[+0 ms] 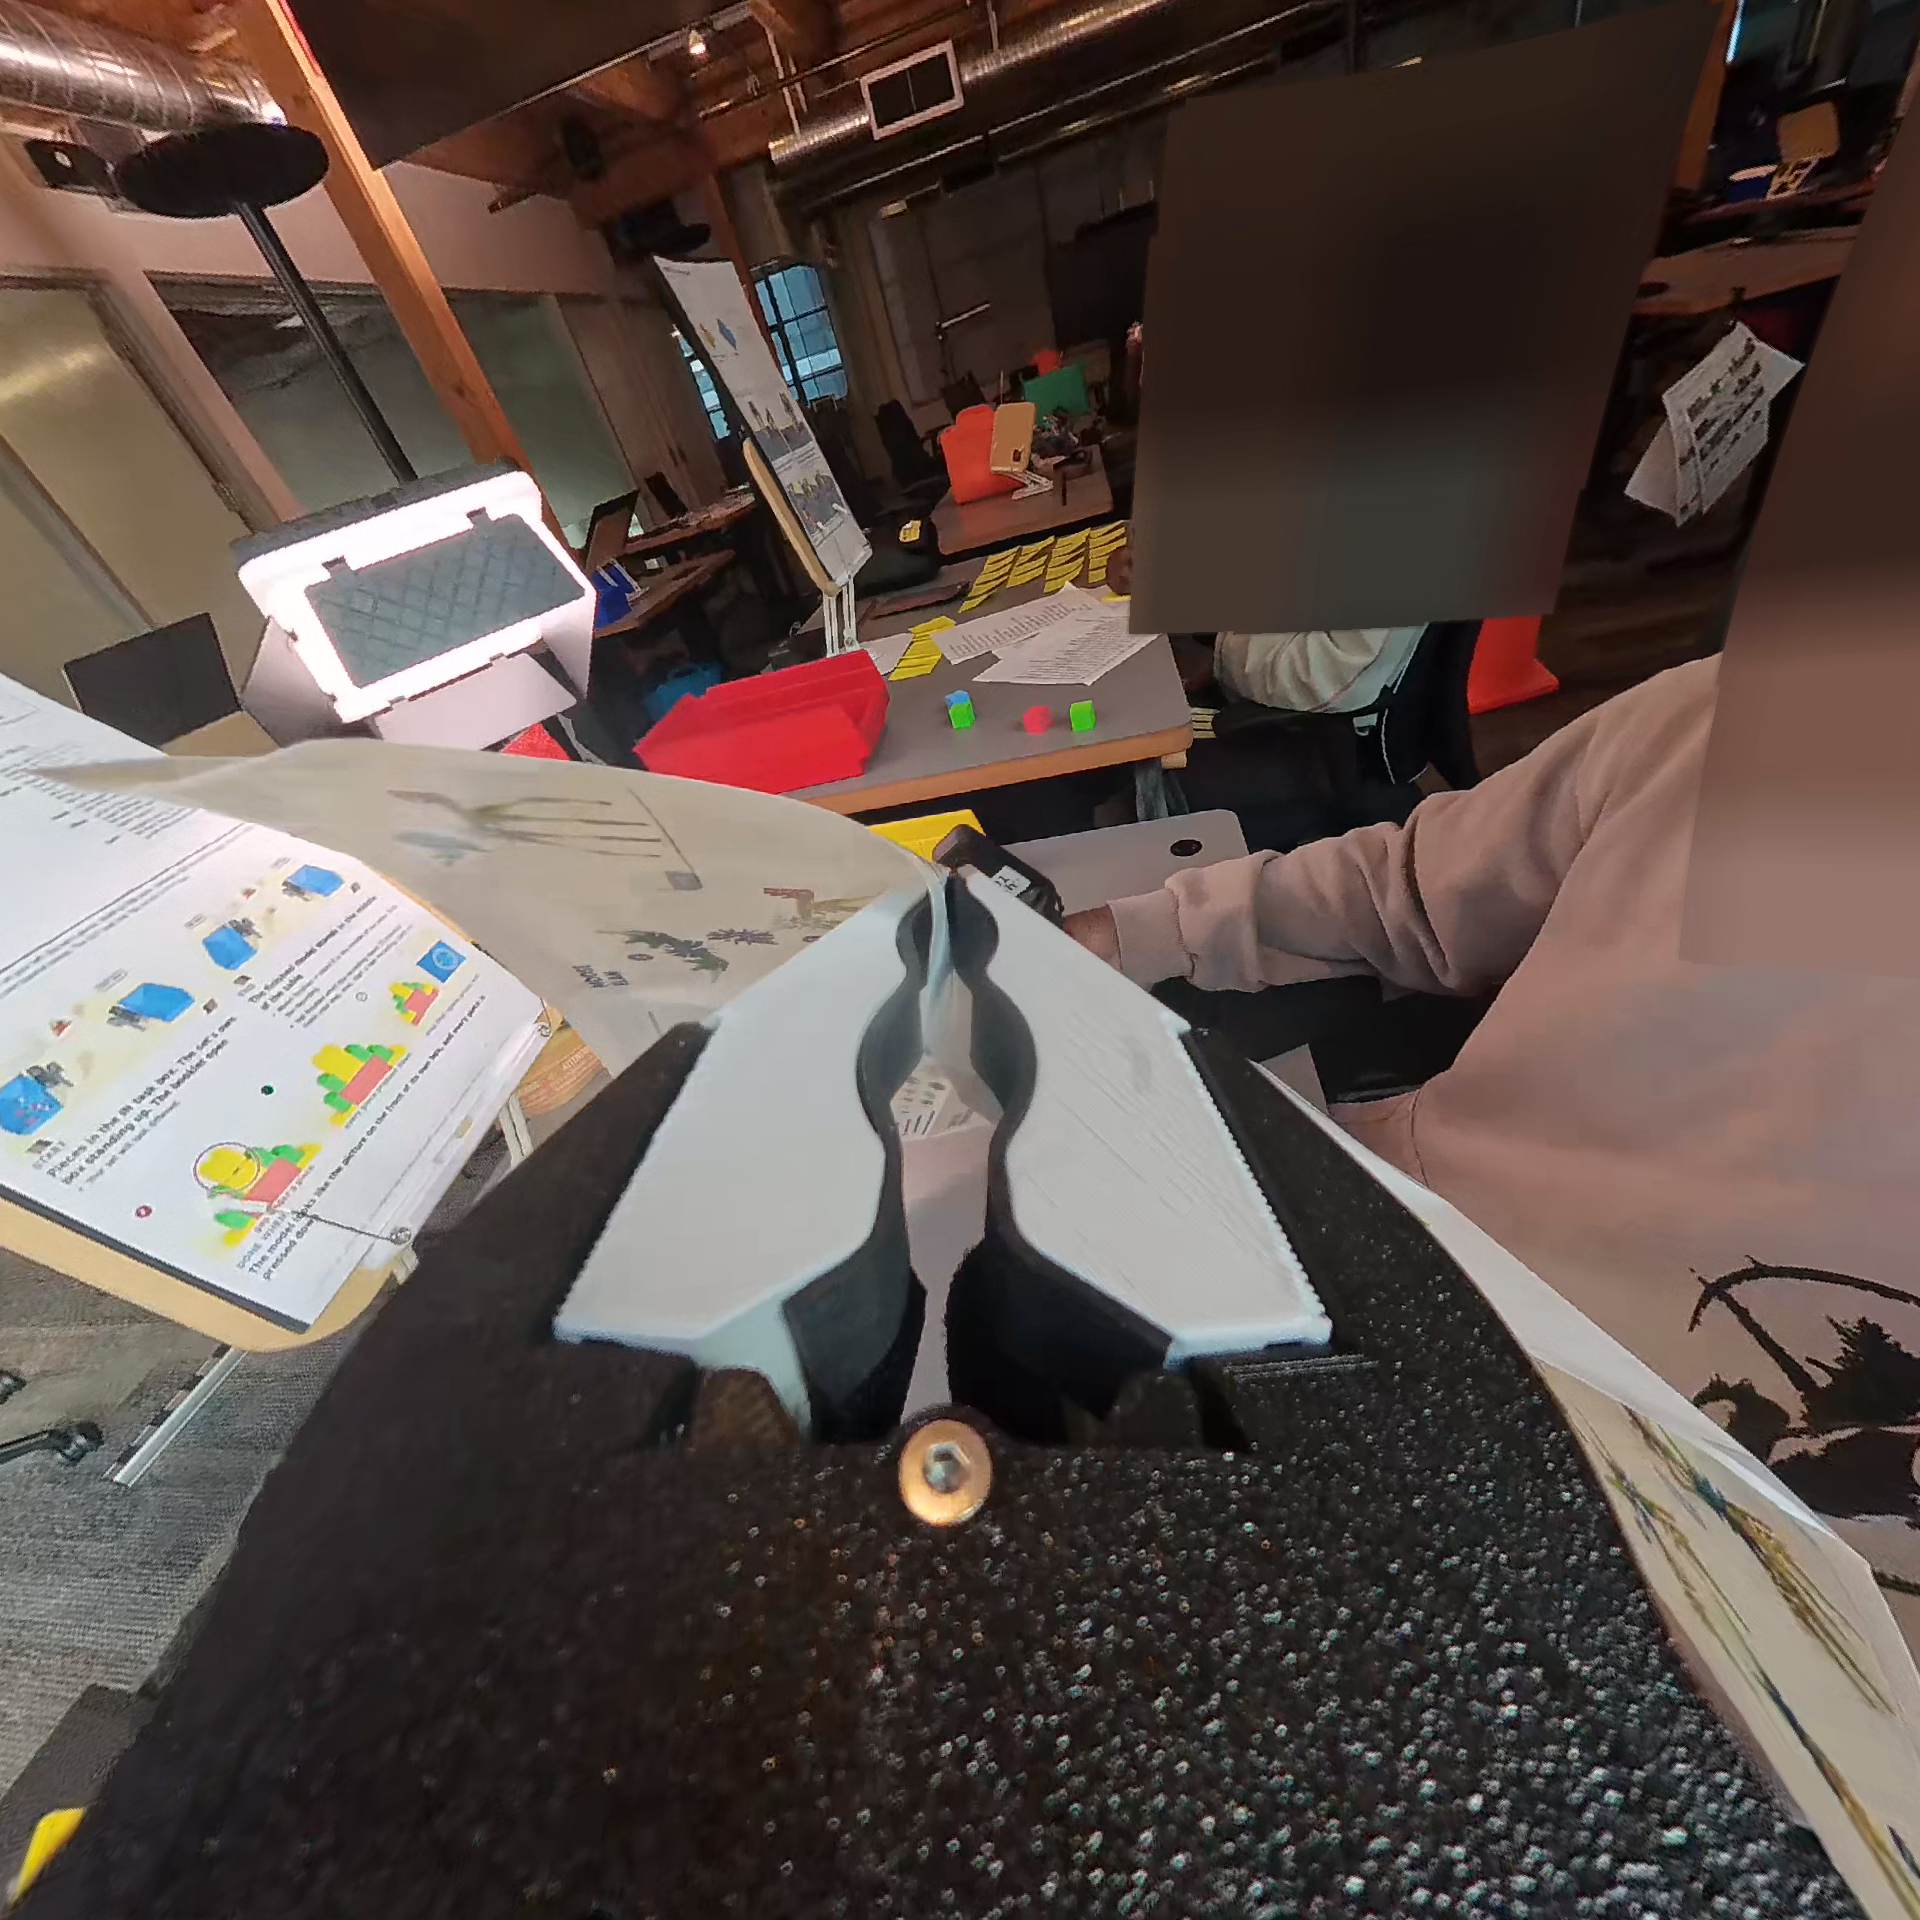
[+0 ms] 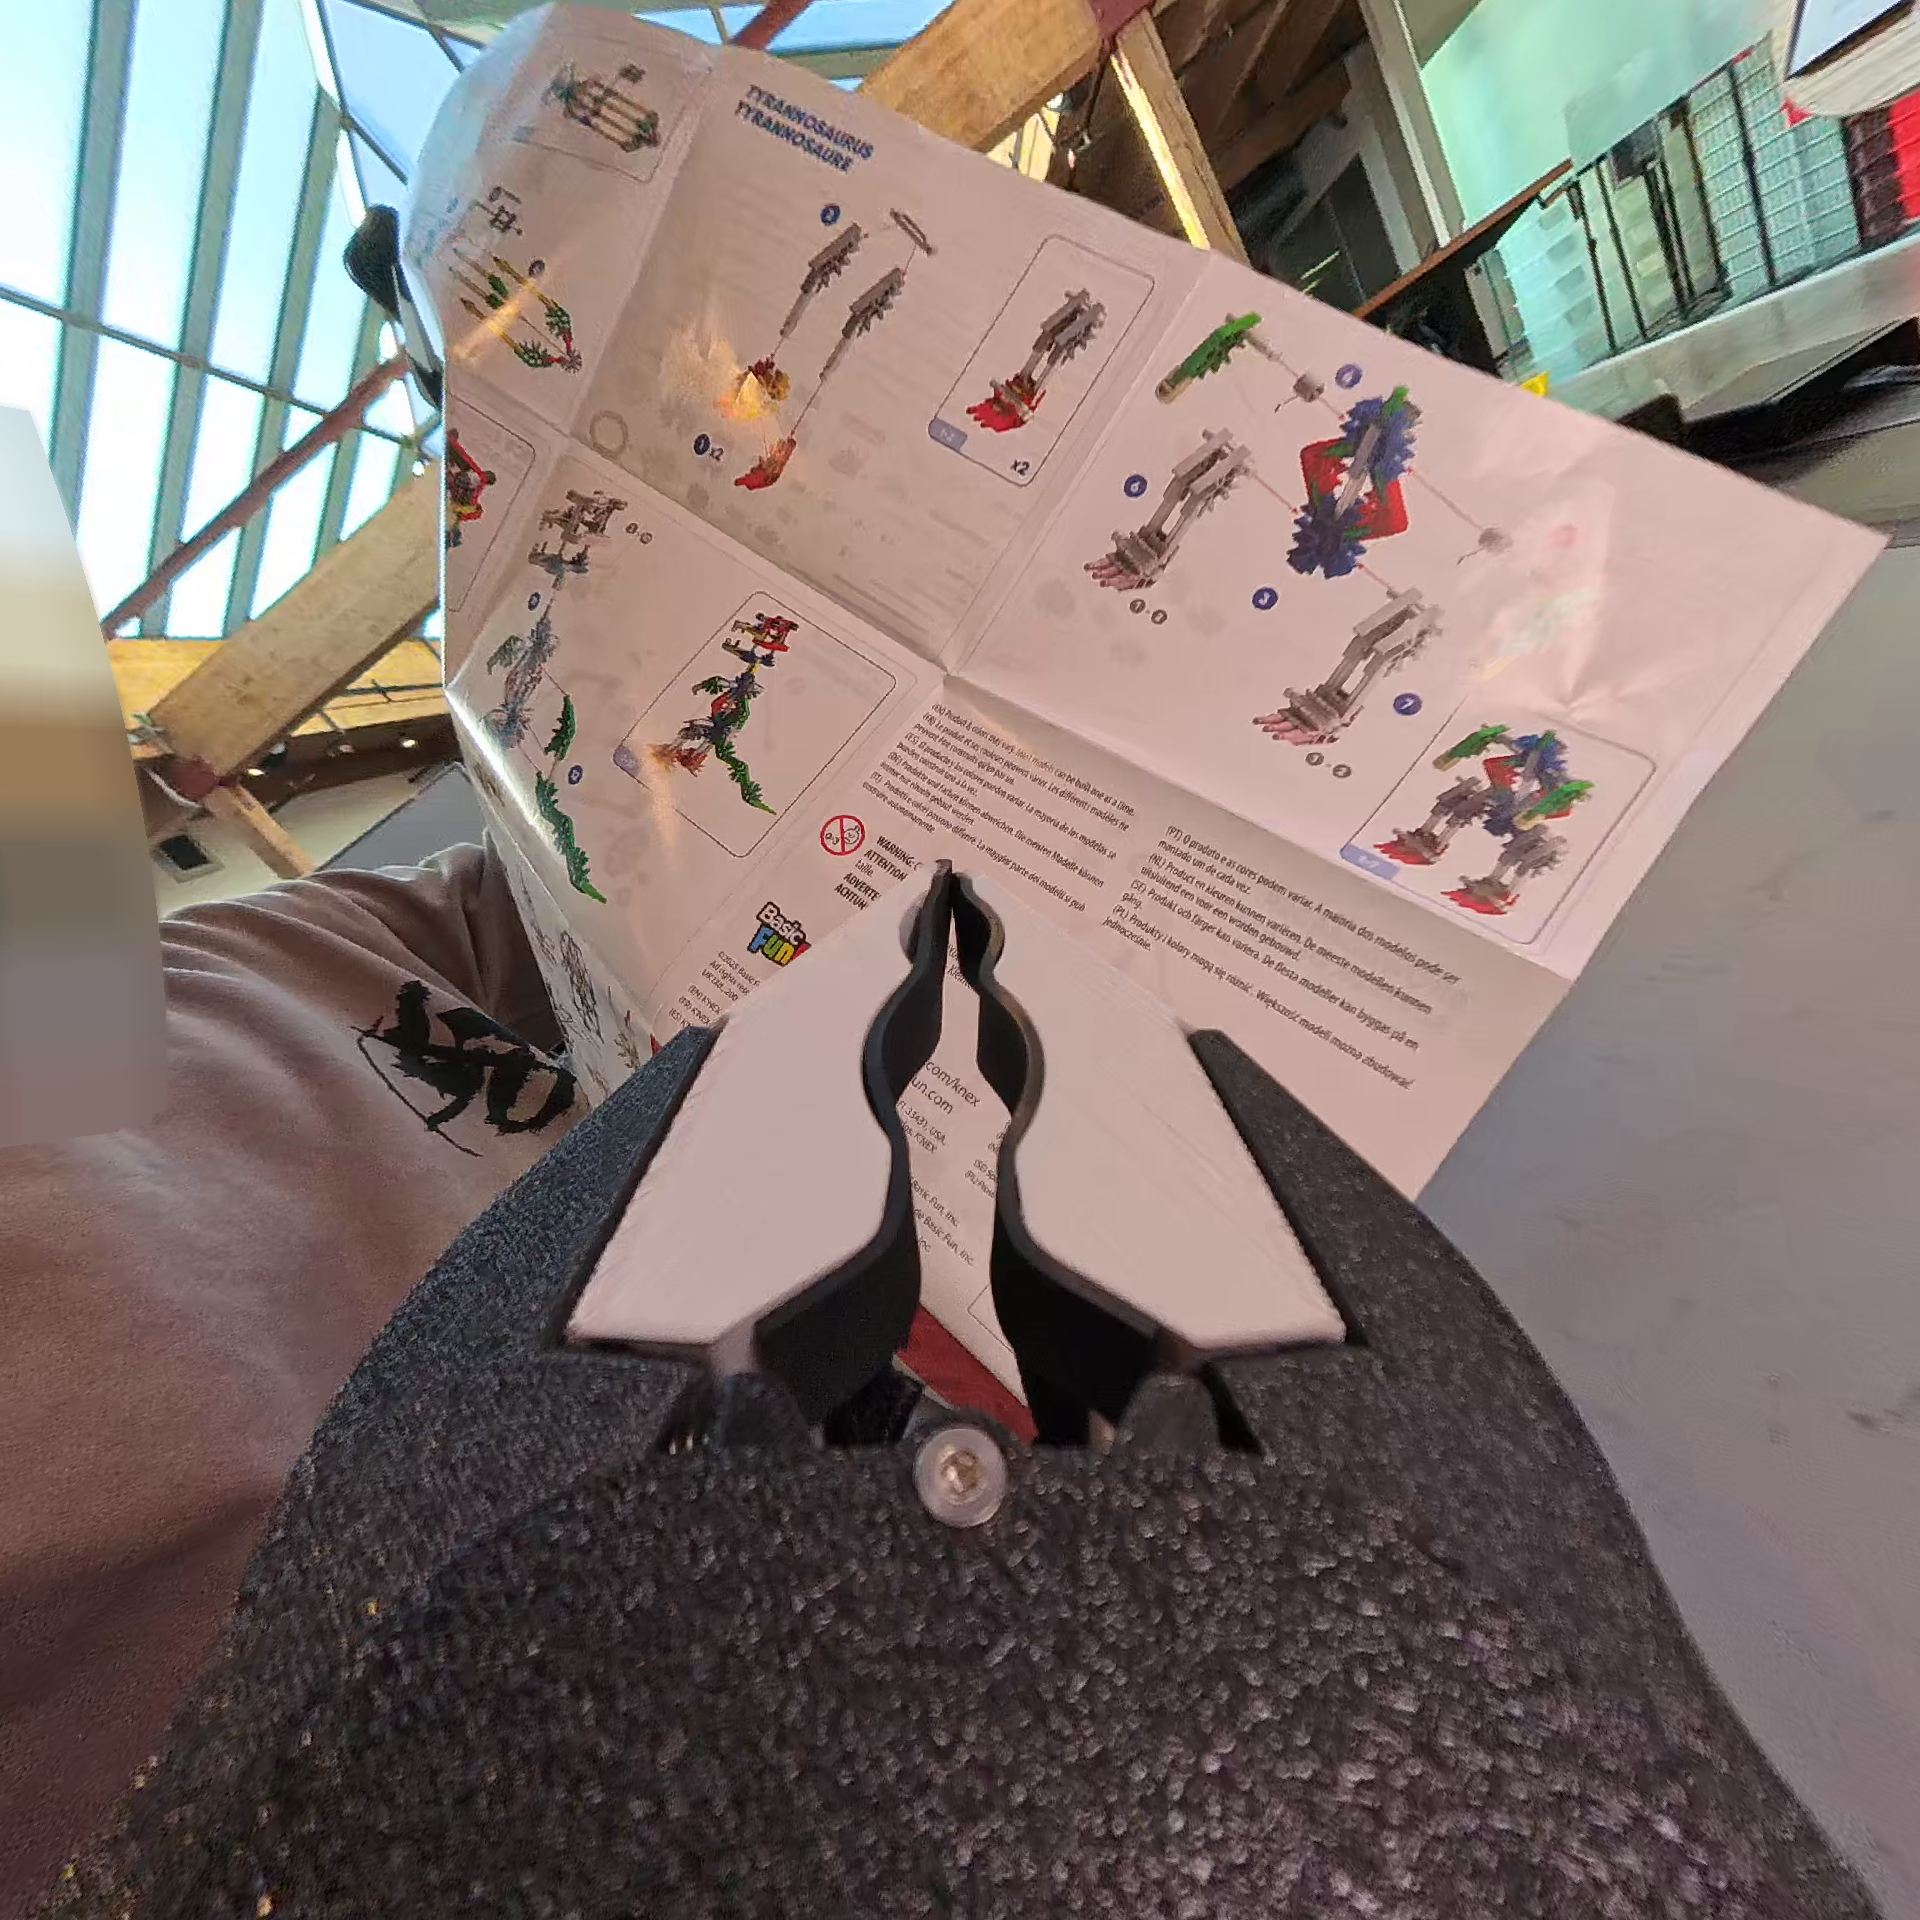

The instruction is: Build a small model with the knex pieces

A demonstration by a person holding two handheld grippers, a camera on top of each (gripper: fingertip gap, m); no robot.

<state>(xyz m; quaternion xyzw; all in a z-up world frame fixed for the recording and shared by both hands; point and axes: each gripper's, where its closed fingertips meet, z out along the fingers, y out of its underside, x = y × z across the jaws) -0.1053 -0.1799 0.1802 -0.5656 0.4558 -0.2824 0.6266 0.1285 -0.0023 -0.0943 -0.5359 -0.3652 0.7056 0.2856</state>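
A large creased instruction sheet (image 2: 1091, 582) printed with coloured building-toy diagrams is held up in the air. My right gripper (image 2: 948, 883) is shut on its lower edge, and the sheet runs down between the fingers. My left gripper (image 1: 948, 896) is shut on another edge of the same sheet (image 1: 582, 862), which curves away to the left and also passes under the gripper at the right. The other gripper's dark tip (image 1: 997, 873) shows just beyond my left fingertips, with a hand in a pink sleeve (image 1: 1351, 914) behind it.
An open booklet on a board (image 1: 208, 1039) lies at the left. Behind stand a lit white lamp box (image 1: 416, 592), a red bin (image 1: 769, 717) and a grey table (image 1: 1039, 748) with small green, red and blue blocks. A person in a pink sweatshirt (image 2: 260, 1143) is close by. Across from one pair of fingers to the other is roughly 40 centimeters.
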